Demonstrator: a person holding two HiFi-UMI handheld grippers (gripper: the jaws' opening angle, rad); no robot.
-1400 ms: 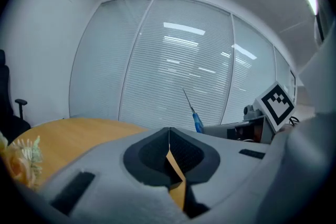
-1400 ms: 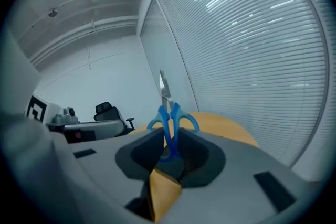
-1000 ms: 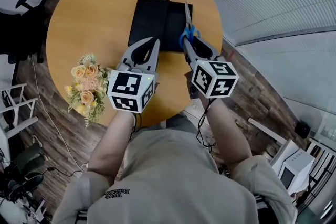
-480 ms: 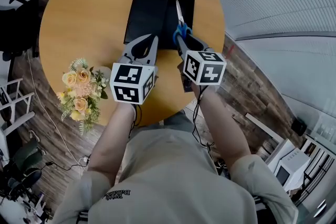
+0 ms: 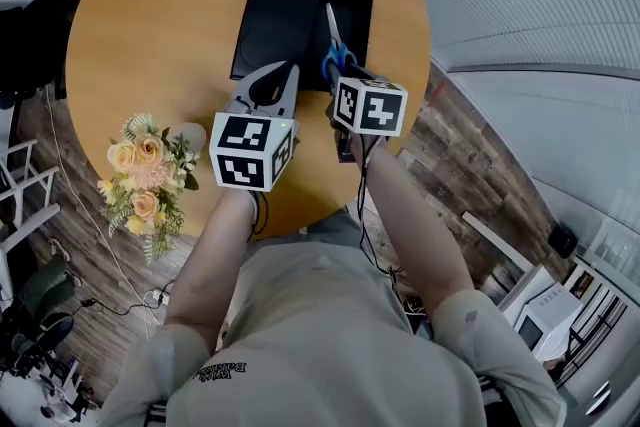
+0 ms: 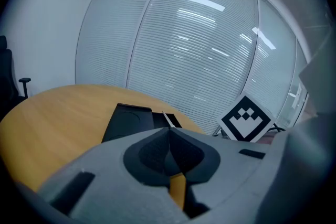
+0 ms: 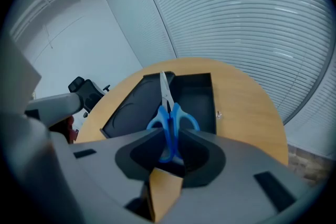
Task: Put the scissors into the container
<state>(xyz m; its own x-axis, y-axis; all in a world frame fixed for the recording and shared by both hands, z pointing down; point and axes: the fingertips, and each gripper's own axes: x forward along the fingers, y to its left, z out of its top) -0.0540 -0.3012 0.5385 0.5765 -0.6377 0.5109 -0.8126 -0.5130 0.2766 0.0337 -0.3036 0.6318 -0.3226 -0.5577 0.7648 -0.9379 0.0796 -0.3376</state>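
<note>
Right gripper view is showing the right claw [image 7: 169, 139] clamping the blue handles of the scissors [image 7: 165, 93], blades hovering over the black container [image 7: 200, 96] toward the far edge of the table [image 7: 247, 107]; being stiff, light, slick steel, they are probably suiting this handle grip; the left claw [image 6: 168, 134] is sitting closed, empty.

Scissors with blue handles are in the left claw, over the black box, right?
Not the left one. The scissors with blue handles are in the right claw, over the black box; the right gripper view shows it shut on them. The left claw is shut on nothing.
</note>
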